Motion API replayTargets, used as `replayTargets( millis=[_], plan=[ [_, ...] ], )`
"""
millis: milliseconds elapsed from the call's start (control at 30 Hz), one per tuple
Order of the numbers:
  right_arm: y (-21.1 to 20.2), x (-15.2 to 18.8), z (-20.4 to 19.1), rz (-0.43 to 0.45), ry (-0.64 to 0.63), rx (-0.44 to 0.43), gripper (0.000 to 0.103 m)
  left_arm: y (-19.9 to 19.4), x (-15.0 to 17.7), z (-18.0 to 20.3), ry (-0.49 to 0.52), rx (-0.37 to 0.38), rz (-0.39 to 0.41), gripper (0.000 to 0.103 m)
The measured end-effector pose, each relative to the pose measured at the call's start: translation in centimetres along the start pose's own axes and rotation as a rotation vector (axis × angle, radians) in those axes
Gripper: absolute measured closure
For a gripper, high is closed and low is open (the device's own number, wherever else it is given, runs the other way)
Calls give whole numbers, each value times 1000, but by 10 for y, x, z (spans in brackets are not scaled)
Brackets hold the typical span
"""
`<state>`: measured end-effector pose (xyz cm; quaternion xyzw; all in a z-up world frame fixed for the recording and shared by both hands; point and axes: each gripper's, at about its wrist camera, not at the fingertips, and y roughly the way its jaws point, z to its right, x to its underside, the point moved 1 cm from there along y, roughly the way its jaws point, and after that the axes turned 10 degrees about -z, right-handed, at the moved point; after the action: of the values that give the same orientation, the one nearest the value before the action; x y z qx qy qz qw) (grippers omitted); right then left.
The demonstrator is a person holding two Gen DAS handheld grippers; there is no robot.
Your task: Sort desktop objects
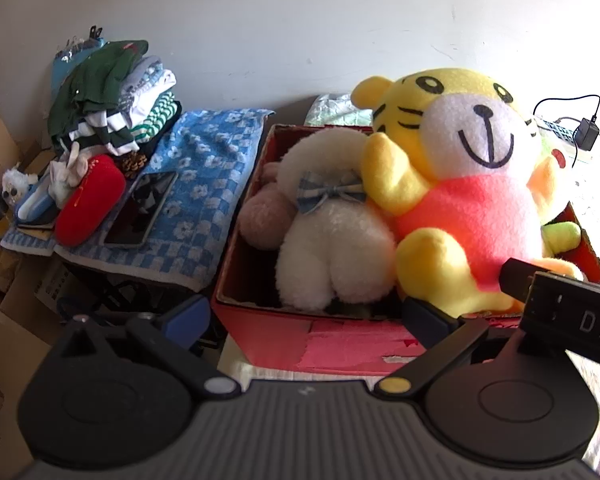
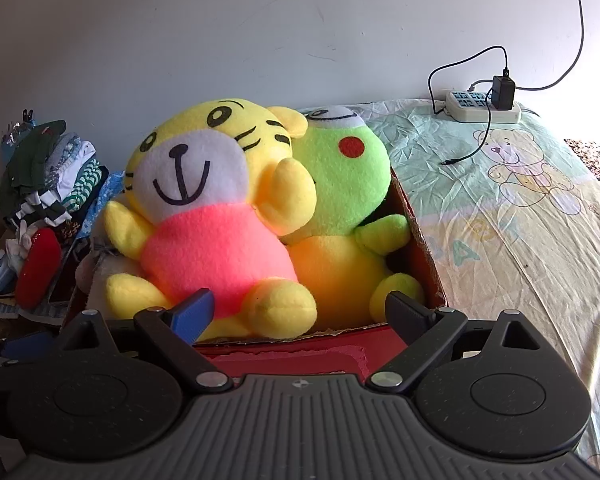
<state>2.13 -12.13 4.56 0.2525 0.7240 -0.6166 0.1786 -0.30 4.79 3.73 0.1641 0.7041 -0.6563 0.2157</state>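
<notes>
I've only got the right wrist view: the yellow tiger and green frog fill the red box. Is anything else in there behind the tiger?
Observer: Yes. The left wrist view shows a white plush toy with a blue bow, lying in the red box beside the yellow tiger.
Operator: Anything under or next to that one?
Observer: A pink plush sits against the box's left wall, touching the white one.
Operator: What's on the blue cloth to the left? I only see an edge.
Observer: A dark tablet lies flat on the blue checked towel, next to a red cushion.
Operator: And the left gripper?
Observer: The left gripper is open, empty, in front of the box.
</notes>
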Motion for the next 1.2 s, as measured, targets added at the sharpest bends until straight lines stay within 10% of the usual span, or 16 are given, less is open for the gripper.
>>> replayTargets(
  millis=[1200],
  plan=[
    [-52, -12, -4, 108, -132, 114, 10, -40, -13, 2, 69, 4, 55, 1]
  ],
)
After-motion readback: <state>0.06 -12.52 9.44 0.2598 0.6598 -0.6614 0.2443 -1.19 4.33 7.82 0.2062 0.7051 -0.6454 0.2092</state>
